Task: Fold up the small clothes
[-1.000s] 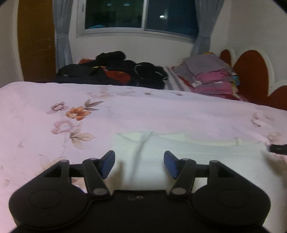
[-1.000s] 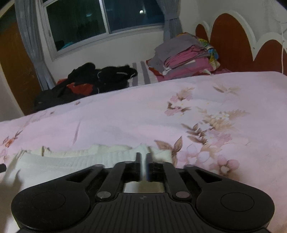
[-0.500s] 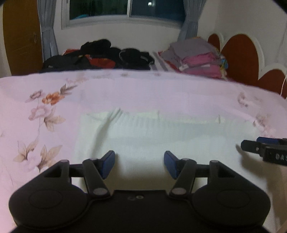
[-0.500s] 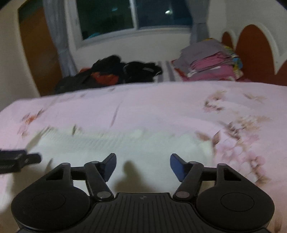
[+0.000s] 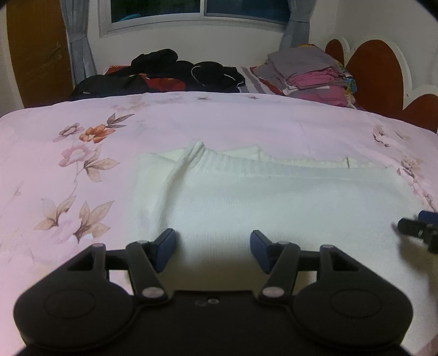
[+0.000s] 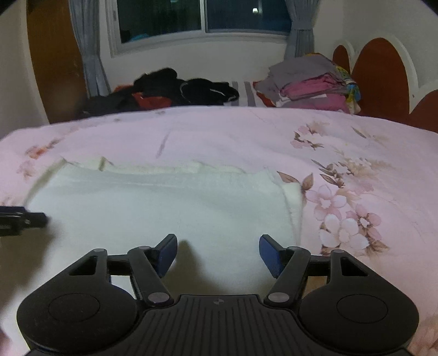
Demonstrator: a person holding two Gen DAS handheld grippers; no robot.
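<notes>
A white knitted garment (image 5: pixel 273 197) lies flat on the pink floral bedspread (image 5: pixel 82 153), with a raised crease near its left side. It also shows in the right wrist view (image 6: pixel 164 208). My left gripper (image 5: pixel 213 250) is open and empty above the garment's near edge. My right gripper (image 6: pixel 217 254) is open and empty above the garment's near right part. The right gripper's tip (image 5: pixel 418 230) shows at the right edge of the left wrist view. The left gripper's tip (image 6: pixel 24 220) shows at the left edge of the right wrist view.
A heap of dark clothes (image 5: pixel 164 74) lies at the far side of the bed. A stack of folded grey and pink clothes (image 5: pixel 309 71) sits at the far right by the red headboard (image 5: pixel 377 71). A window (image 5: pixel 197 11) is behind.
My right gripper has opened and let go of the garment. Both grippers have pulled back and risen, so more of the flat garment shows.
</notes>
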